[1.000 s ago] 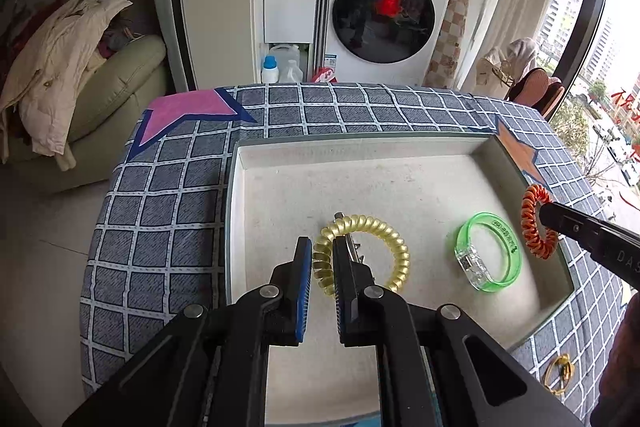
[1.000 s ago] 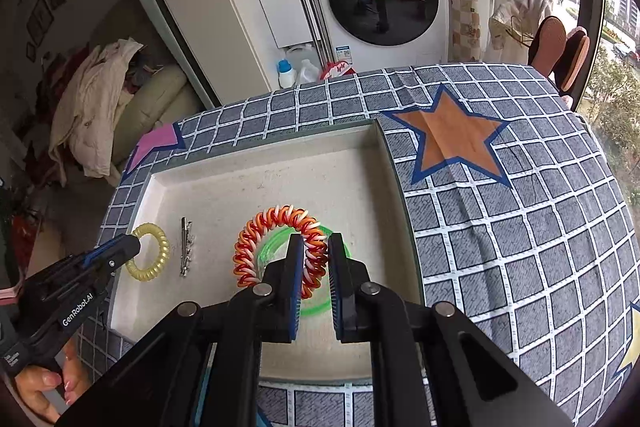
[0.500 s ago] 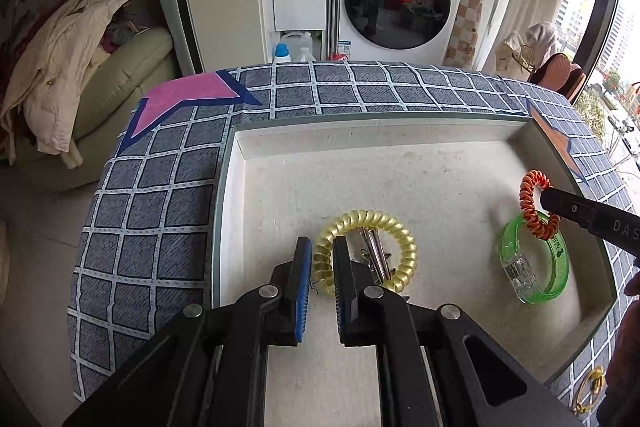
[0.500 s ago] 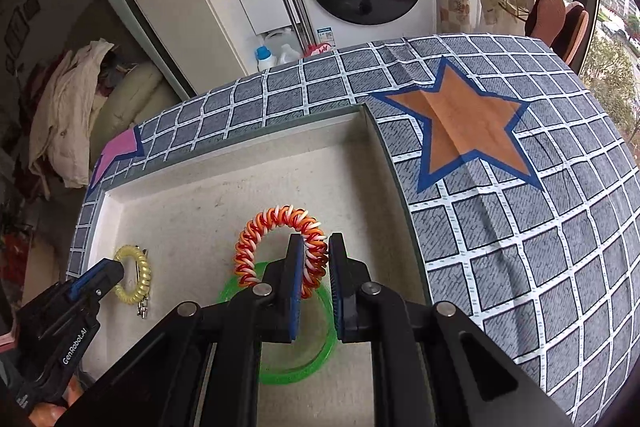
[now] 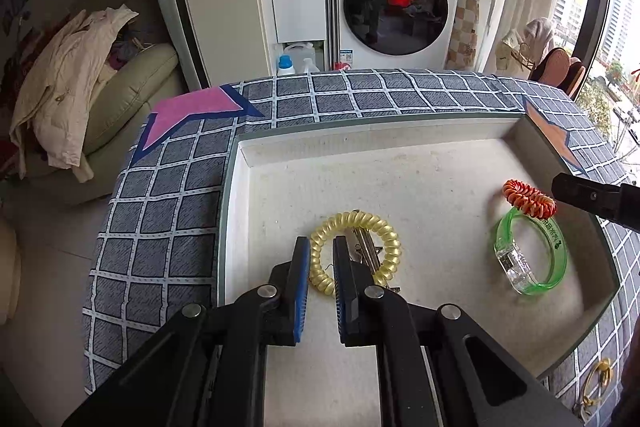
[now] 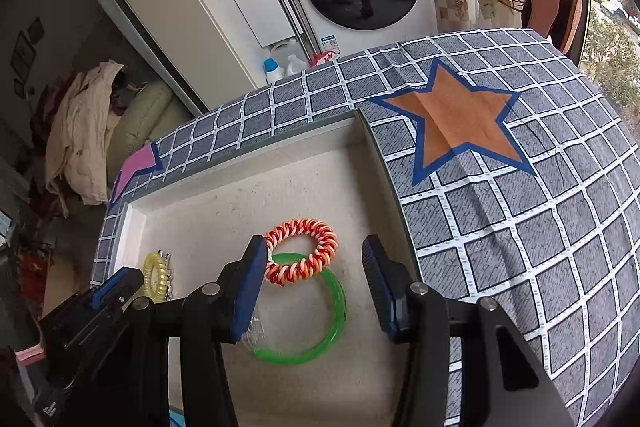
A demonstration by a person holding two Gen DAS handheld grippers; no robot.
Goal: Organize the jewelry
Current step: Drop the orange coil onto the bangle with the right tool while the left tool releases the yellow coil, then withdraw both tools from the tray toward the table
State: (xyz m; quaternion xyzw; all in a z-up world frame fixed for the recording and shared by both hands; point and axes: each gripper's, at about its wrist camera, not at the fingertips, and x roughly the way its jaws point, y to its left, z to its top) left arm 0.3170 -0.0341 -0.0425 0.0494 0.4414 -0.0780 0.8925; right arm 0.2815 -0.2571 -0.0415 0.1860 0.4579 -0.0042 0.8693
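The right gripper (image 6: 314, 287) has let go: its jaws now gape, the red coil (image 6: 301, 251) lying ahead between them on the green bangle (image 6: 304, 311); the left gripper (image 5: 320, 281) stays clamped on the yellow coil (image 5: 354, 253).

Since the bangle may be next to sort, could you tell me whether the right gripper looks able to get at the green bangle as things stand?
Probably yes: the right gripper is open just above the green bangle. The orange-and-white coil tie overlaps the bangle's far edge, but its near arc looks free.

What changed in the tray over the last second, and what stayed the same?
The right gripper opened and let go of the red-and-white coiled hair tie, which now rests partly on the green translucent bangle. The left gripper stays shut on the yellow coiled hair tie, over the metal clip.
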